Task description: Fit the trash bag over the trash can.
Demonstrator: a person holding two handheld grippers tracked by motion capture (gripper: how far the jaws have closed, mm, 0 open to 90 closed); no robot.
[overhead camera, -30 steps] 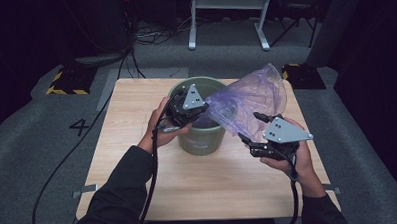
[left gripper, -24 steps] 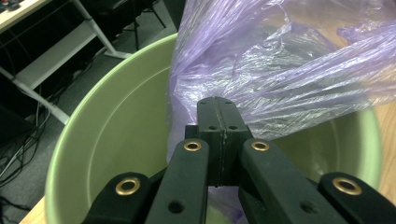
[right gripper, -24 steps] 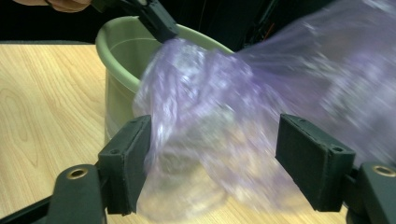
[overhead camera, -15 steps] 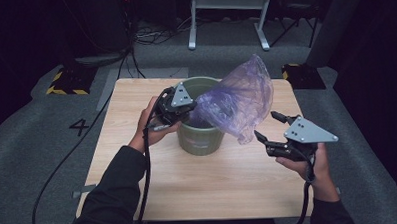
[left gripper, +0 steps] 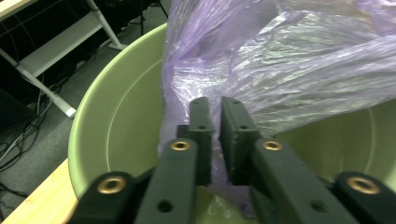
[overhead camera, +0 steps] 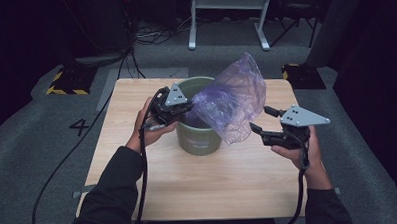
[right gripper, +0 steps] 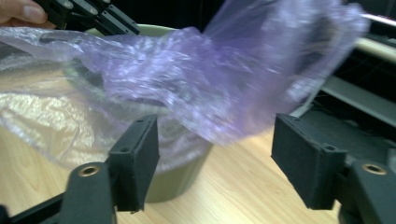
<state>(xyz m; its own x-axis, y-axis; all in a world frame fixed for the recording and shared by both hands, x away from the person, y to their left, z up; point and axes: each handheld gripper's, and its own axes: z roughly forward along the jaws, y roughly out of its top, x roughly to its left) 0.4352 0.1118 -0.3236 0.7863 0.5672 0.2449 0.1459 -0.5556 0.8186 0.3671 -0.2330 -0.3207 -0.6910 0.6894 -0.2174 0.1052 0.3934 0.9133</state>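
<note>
A pale green bin (overhead camera: 200, 139) stands mid-table, and a crumpled purple plastic bag (overhead camera: 231, 101) billows over its right rim. At the bin's left rim my left gripper (overhead camera: 189, 108) has the bag's edge (left gripper: 187, 93) between its jaws. Those jaws have just been opening, and a thin gap shows between the pads (left gripper: 201, 135). To the right of the bin my right gripper (overhead camera: 261, 118) stands open. Its jaws have just been closing a little, with the bag's loose lower edge (right gripper: 233, 126) hanging ahead of them, untouched. The right gripper view also shows the bin's wall (right gripper: 177, 179) and the left gripper (right gripper: 93, 16).
The wooden table (overhead camera: 229, 186) has bare board in front of the bin. A metal stand (overhead camera: 228, 21), cables and a yellow-black striped block (overhead camera: 65, 81) lie on the grey floor beyond the far edge.
My right gripper has drawn away to the right, clear of the bag. The left gripper has shifted left to the bin's left rim, and the bag now puffs up over the bin.
</note>
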